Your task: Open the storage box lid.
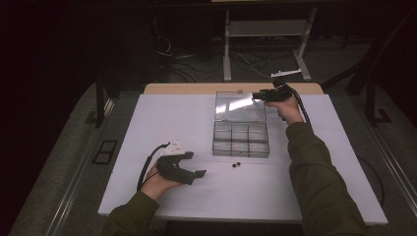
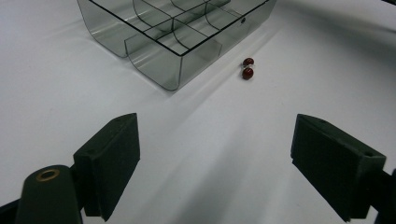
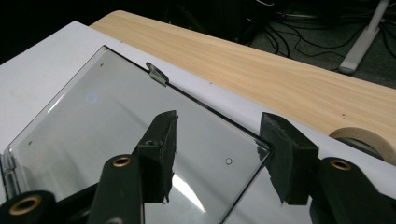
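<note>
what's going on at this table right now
A person works at a white table with a hand-held gripper in each hand. The right hand-held gripper is open at a corner of the clear plastic compartment box's opened lid. The left hand-held gripper is open, pointing toward two small dark red beads lying beside the box.

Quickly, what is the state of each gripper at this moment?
Left gripper: open, holding nothing, over the white table, aimed toward two red beads.
Right gripper: open, jaws astride a corner of the clear box lid, not clamped.
</note>
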